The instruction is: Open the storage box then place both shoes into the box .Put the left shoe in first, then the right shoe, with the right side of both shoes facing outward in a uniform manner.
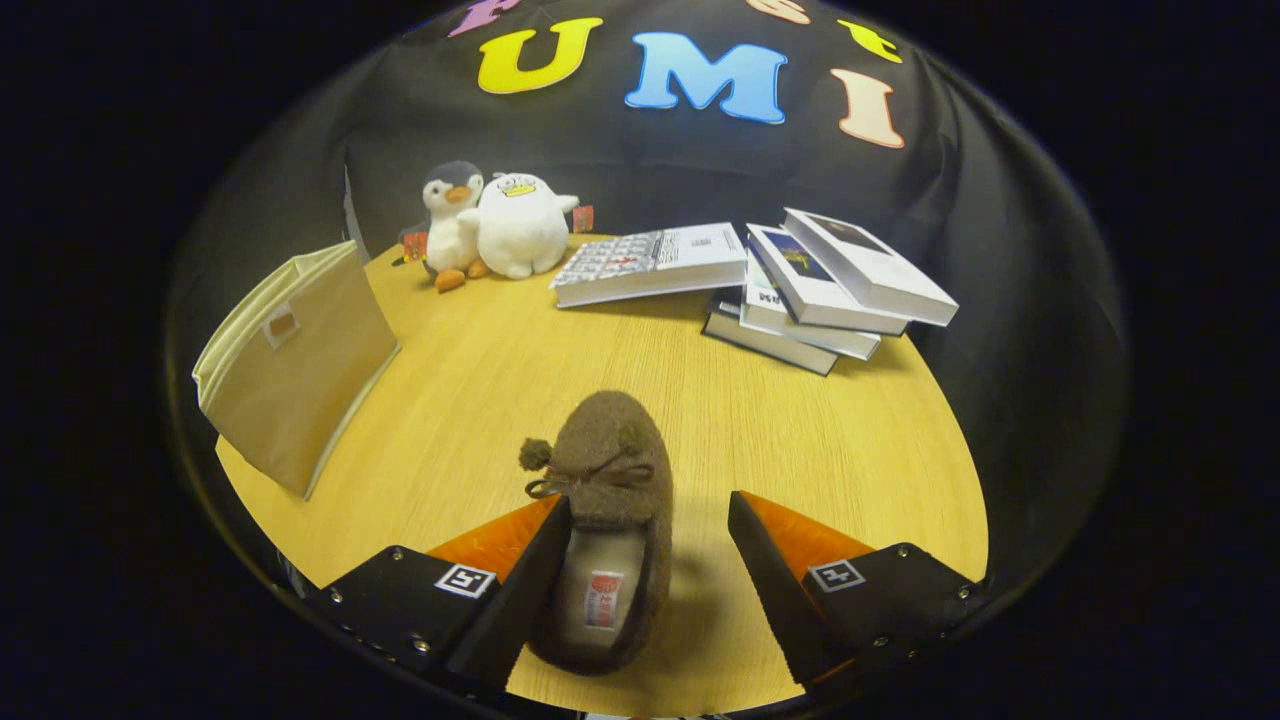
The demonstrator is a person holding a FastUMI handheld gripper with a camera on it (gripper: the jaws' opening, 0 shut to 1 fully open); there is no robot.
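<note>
A brown fuzzy slipper [610, 470] with a bow and pom-poms lies on the wooden table [800, 450], toe pointing away from me. Its heel end and pale insole sit between my fingers. My gripper [650, 525] is open: the left finger [530, 570] stands against the slipper's left side, while the right finger [770, 575] is clear of it with a gap of bare table. The beige fabric storage box [300, 365] stands at the table's left edge, beyond and left of the fingers, its handle-slot side turned toward me.
Two plush toys, a penguin [452, 225] and a white round one [520, 225], sit at the table's far edge. A thick white book [650, 262] and a stack of several books [830, 290] lie far right. Bare wood lies between slipper and box.
</note>
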